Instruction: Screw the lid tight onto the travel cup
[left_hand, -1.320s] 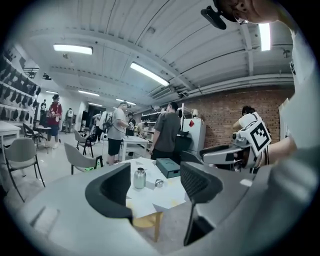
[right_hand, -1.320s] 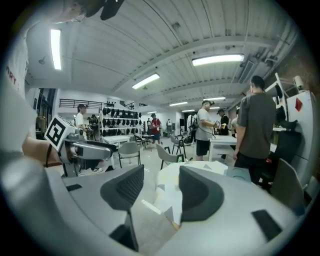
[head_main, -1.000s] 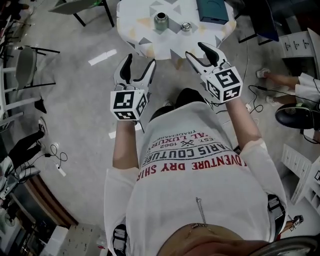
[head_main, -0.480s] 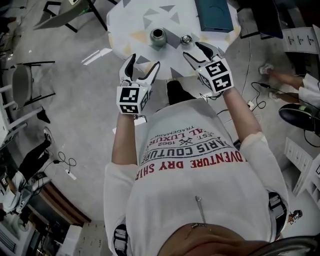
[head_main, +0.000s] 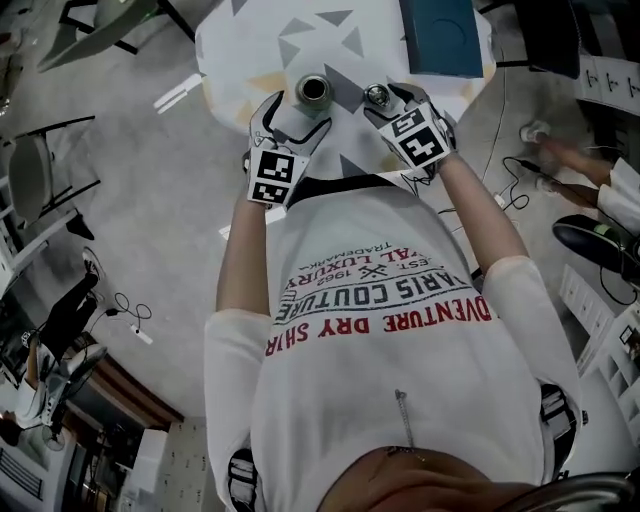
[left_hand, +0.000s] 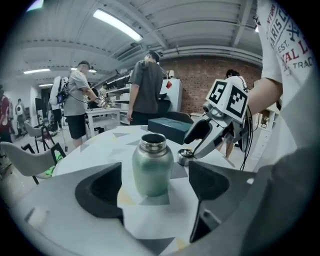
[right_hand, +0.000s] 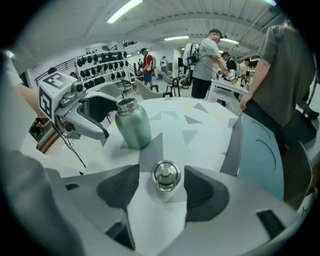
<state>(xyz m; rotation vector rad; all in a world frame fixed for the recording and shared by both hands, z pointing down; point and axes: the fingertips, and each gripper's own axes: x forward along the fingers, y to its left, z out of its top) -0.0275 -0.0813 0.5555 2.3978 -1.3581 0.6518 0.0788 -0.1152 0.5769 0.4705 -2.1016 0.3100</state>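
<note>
The travel cup (head_main: 313, 90), a green metal flask with a bare, open mouth, stands upright on the white bench (head_main: 255, 40), whose top is patterned with grey and yellow triangles. In the head view it sits near the bench's near edge. The lid (head_main: 377, 95) lies at the cup's 3 o'clock, close by but apart from it, flat on the bench with its small metal ring facing up.

The left claw (head_main: 295, 118) reaches in from the cup's 6 o'clock. Its jaws have just been opening and are spread wide. In the left gripper view the cup stands in the gap between them, a little beyond the tips, and neither pad touches it, so the claw is released.

The right claw (head_main: 392, 100) comes at the lid from 6 o'clock, angled steeply down. Its jaws have also just been opening. In the right gripper view the lid lies between the two dark pads with bench showing on either side, so this claw is released too.

A teal box (head_main: 440, 35) rests on the bench at the lid's 1 o'clock. Beyond the bench, both gripper views show people (left_hand: 147, 85) standing at other work tables, and a brick wall (left_hand: 200, 80) behind them.
</note>
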